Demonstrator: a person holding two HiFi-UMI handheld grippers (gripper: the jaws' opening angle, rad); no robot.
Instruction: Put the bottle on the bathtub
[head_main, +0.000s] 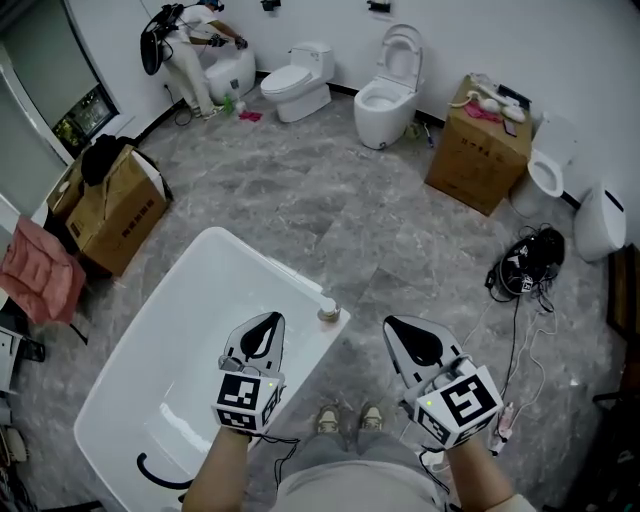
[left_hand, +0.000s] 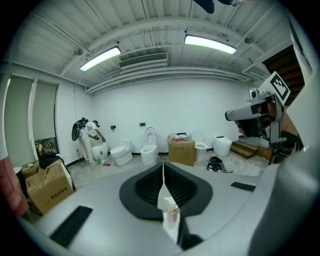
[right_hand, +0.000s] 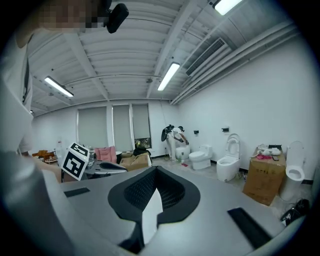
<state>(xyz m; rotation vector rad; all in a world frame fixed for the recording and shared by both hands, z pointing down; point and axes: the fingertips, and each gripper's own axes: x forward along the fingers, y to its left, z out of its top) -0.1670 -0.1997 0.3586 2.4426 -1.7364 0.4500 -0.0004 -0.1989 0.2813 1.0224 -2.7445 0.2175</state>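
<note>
Currently my left claw (head_main: 268, 322) clenched, empty, over bathtub (head_main: 290, 280); right claw (head_main: 395, 328) clenched, empty, beside it; bottle (head_main: 328, 312) sits on bathtub's corner rim.

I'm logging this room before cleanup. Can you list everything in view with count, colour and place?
bathtub: one, white, lower left
bottle: one, pinkish, on the bathtub's rim corner
toilets: at least three, white, far side
cardboard boxes: at least two, brown, both sides
cloth: one, pink, far left
cables: one bundle, black, right floor
shoes: two, pale, bottom centre
left tongs: one, grey, shut, above the bathtub
right tongs: one, grey, shut, above the floor
</note>
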